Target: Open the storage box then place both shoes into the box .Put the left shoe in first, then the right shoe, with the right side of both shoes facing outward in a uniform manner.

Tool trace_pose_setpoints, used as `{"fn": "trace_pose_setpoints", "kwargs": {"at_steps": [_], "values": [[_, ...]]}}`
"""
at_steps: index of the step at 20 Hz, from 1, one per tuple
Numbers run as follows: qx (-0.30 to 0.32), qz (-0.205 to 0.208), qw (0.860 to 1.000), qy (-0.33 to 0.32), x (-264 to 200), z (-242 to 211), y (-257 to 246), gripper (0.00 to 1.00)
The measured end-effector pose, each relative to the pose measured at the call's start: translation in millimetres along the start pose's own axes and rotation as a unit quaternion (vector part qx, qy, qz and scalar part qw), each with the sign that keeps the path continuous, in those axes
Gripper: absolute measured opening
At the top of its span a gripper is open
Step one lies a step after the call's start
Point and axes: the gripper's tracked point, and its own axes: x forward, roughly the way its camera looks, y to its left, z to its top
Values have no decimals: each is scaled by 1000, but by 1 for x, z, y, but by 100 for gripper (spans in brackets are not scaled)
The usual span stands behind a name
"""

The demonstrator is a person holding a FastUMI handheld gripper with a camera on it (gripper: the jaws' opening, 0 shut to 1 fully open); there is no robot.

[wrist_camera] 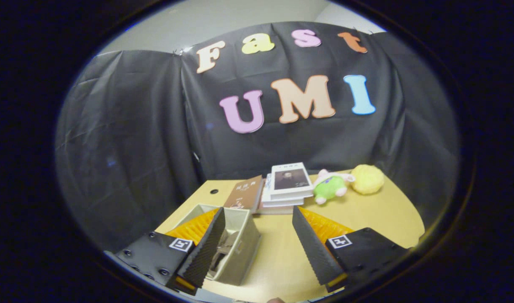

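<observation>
My gripper (257, 219) is open, its two fingers spread wide above the yellow table (366, 219), with nothing between them. A beige fabric storage box (240, 248) sits low, partly behind the left finger (206, 248). Its top stands open and something greyish, perhaps a shoe, lies inside, mostly hidden by the finger. The right finger (311, 244) hangs over bare tabletop.
A stack of white books (287, 185) and a brown book (245, 193) lie beyond the fingers at the table's back. A green plush toy (330, 187) and a yellow fluffy ball (367, 179) rest to their right. Black cloth walls surround the table.
</observation>
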Motion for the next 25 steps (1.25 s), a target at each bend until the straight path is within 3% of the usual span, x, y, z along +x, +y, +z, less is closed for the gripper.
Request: {"fn": "trace_pose_setpoints", "kwargs": {"at_steps": [7, 13, 25], "values": [[-52, -59, 993, -85, -40, 45, -89, 100], [-56, -83, 985, -138, -65, 66, -127, 100], [-70, -89, 978, -173, -68, 79, -142, 100]]}}
